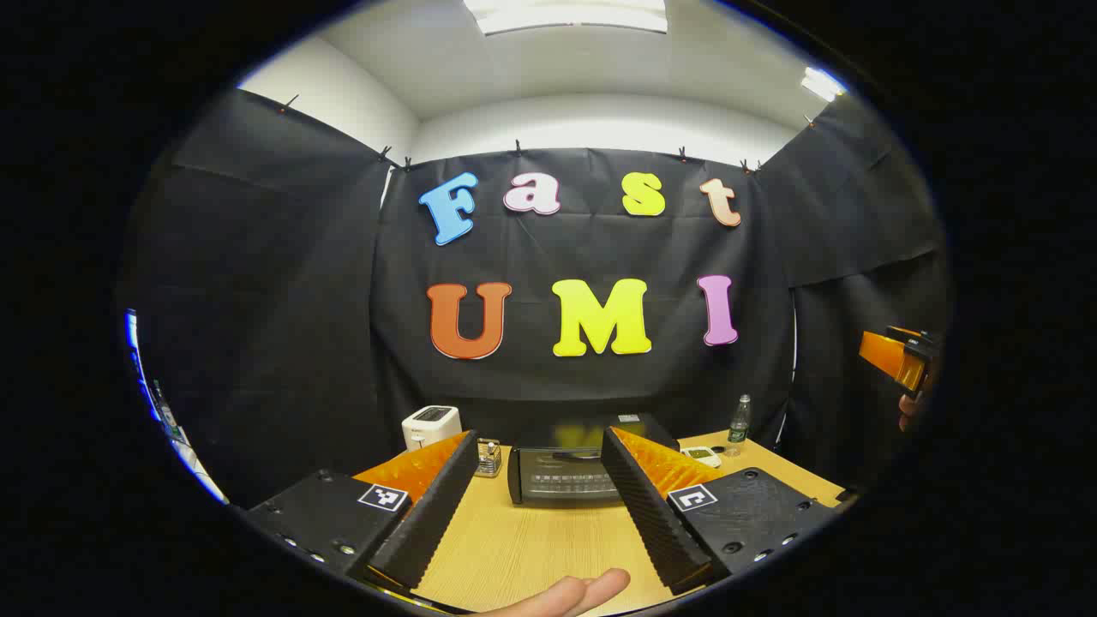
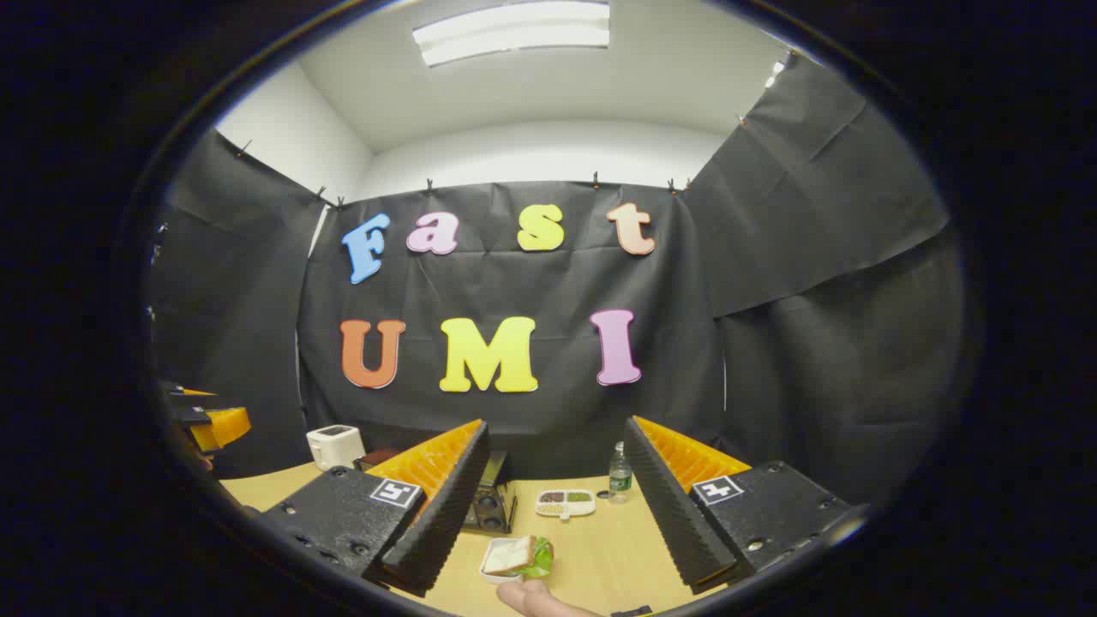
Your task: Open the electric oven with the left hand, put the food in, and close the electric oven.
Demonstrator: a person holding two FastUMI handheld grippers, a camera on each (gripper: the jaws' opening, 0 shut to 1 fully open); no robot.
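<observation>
The black electric oven point(image 1: 561, 480) stands on the wooden table point(image 1: 531, 548) with its door closed, straight ahead of my left gripper point(image 1: 540, 444). That gripper is open and holds nothing. In the right gripper view the oven point(image 2: 490, 507) is partly hidden behind a finger. The food, a sandwich with lettuce on a small white dish point(image 2: 512, 556), lies on the table below and between the fingers of my right gripper point(image 2: 557, 433), which is open with nothing in it. Each gripper appears at the edge of the other's view: the right gripper point(image 1: 900, 356), the left gripper point(image 2: 212, 425).
A white toaster point(image 1: 431, 426) stands left of the oven, with a small glass jar point(image 1: 488, 457) beside it. A compartment tray point(image 2: 566, 503) and a water bottle point(image 2: 619, 473) sit right of the oven. A person's fingertips point(image 1: 570, 593) show at the bottom edge.
</observation>
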